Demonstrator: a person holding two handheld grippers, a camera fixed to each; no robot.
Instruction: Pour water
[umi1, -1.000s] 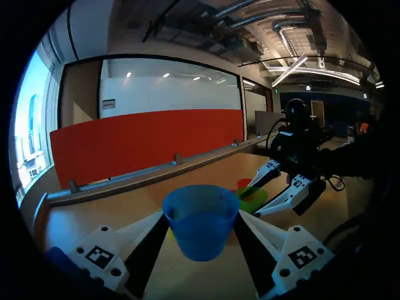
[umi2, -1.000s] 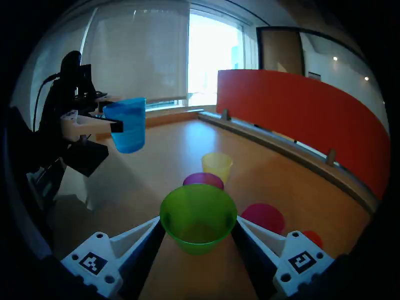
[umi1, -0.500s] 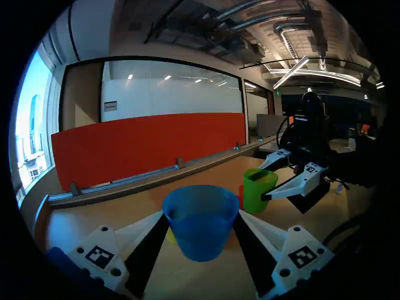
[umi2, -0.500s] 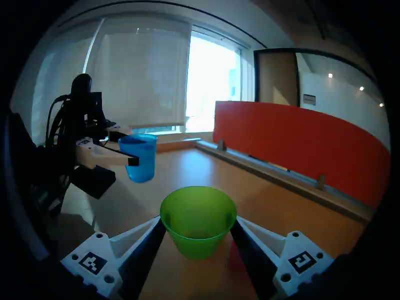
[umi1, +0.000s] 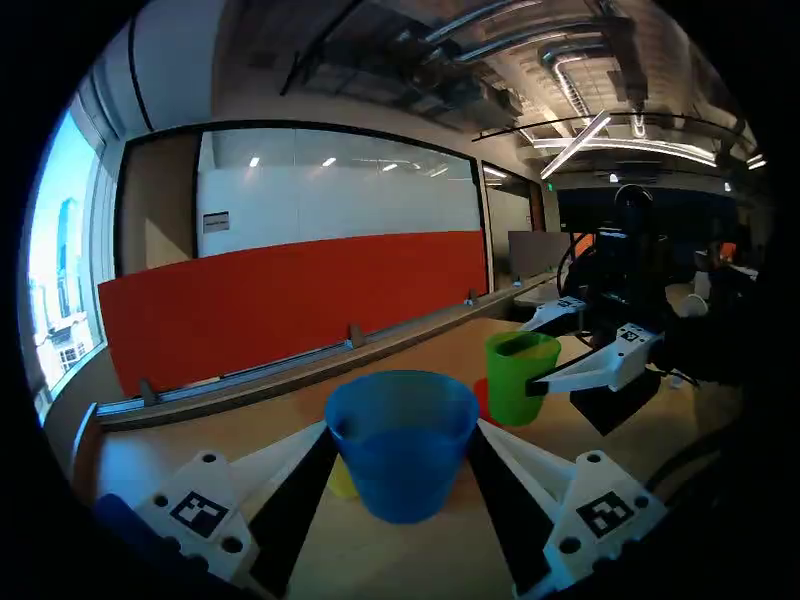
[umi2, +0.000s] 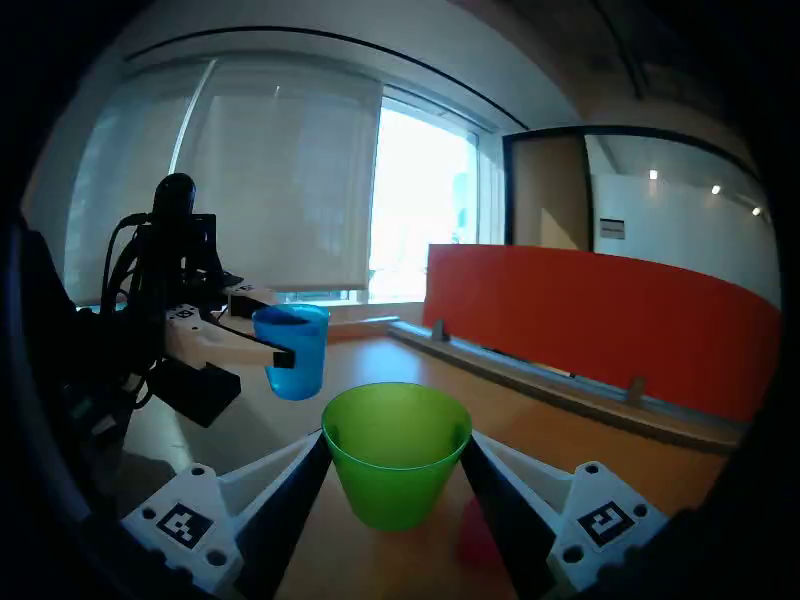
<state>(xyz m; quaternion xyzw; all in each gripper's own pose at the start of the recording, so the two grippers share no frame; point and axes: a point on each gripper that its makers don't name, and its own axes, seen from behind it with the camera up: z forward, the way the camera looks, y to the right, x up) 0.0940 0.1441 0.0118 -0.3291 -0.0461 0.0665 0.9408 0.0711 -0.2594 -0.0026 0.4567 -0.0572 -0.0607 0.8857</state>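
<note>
Above the wooden surface (umi1: 255, 418), the left tool (umi1: 402, 430) clamps an upright blue cup (umi1: 402, 450) and the right tool (umi2: 397, 440) an upright green cup (umi2: 396, 460), near each other; pouring seems not yet begun.

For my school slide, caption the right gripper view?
Right gripper holds a green cup upright; farther off, left gripper holds a blue cup.
</note>
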